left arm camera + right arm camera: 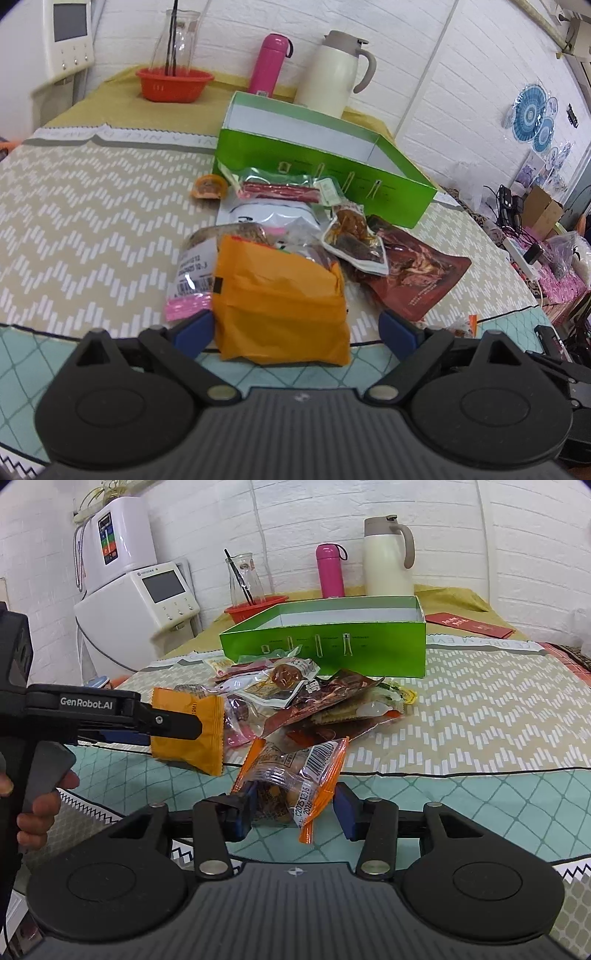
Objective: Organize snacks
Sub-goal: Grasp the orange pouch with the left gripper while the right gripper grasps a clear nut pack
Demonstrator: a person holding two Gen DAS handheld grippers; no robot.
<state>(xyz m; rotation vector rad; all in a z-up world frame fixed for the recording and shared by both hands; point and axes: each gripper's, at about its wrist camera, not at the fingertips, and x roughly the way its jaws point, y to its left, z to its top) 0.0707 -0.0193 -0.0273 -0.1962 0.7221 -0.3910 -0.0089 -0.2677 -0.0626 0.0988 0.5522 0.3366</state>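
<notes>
Where chevron cloth point(480, 709) meets teal mat point(461, 805), white brick wall point(295, 517) stands behind.

Green box point(325, 642), orange packet point(280, 299)

The green box point(325, 642) stands open-topped, its inside bare, so entry from above is free. A heap of snack packets point(314, 698) lies against its near wall and blocks the low approach. Behind the box a pink flask point(330, 570), a cream jug point(388, 557) and a red basket point(255, 607) close the far side. To the right the patterned worktop point(498, 709) lies free.
</notes>
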